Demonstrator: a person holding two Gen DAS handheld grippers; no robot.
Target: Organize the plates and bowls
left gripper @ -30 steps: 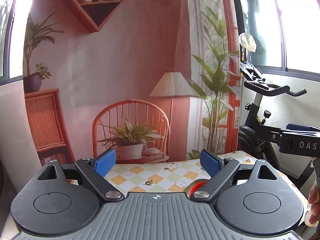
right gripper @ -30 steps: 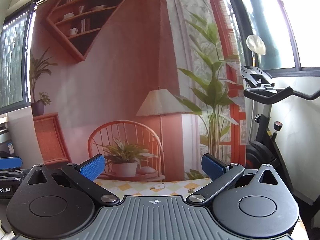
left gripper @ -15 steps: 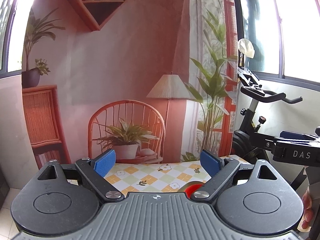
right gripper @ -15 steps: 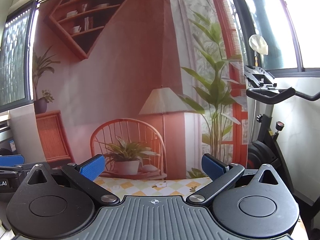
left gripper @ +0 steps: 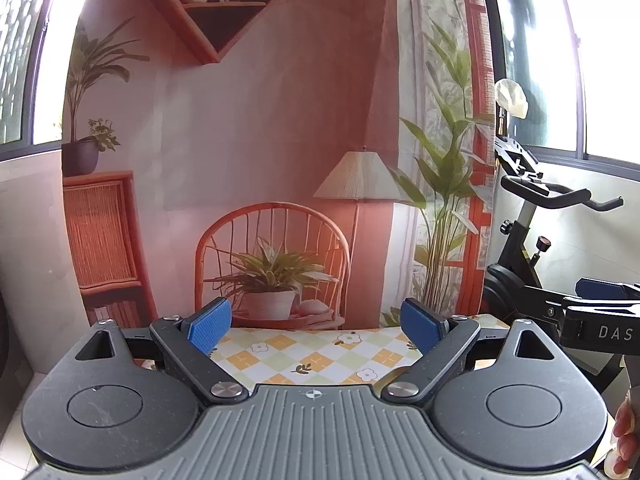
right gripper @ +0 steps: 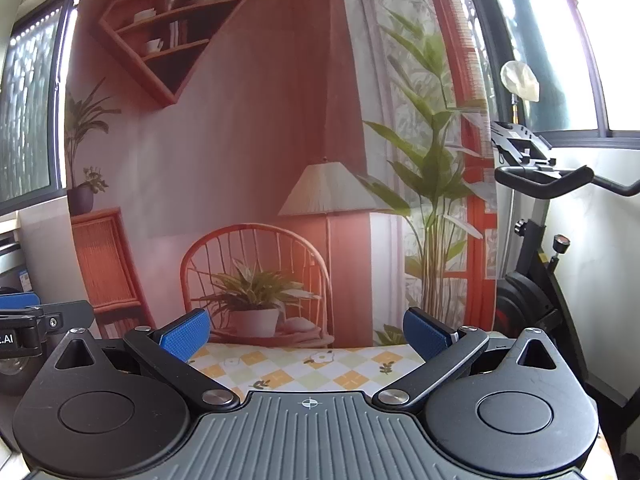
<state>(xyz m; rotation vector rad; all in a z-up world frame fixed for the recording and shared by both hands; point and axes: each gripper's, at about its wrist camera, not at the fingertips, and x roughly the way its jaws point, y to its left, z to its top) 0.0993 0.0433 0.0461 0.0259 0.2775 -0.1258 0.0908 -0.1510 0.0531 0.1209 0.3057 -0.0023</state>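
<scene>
Both hand-held grippers are raised above a tabletop (left gripper: 320, 354) covered in a yellow-and-green checked floral cloth, facing a printed backdrop (left gripper: 280, 128) of a terracotta room. The left hand-held gripper (left gripper: 316, 326) has its blue pads spread wide, holding nothing; the right hand-held gripper (right gripper: 308, 330) is likewise spread and empty. No plates or bowls can be made out in either view. An exercise bike (right gripper: 540, 240) stands at three o'clock.
</scene>
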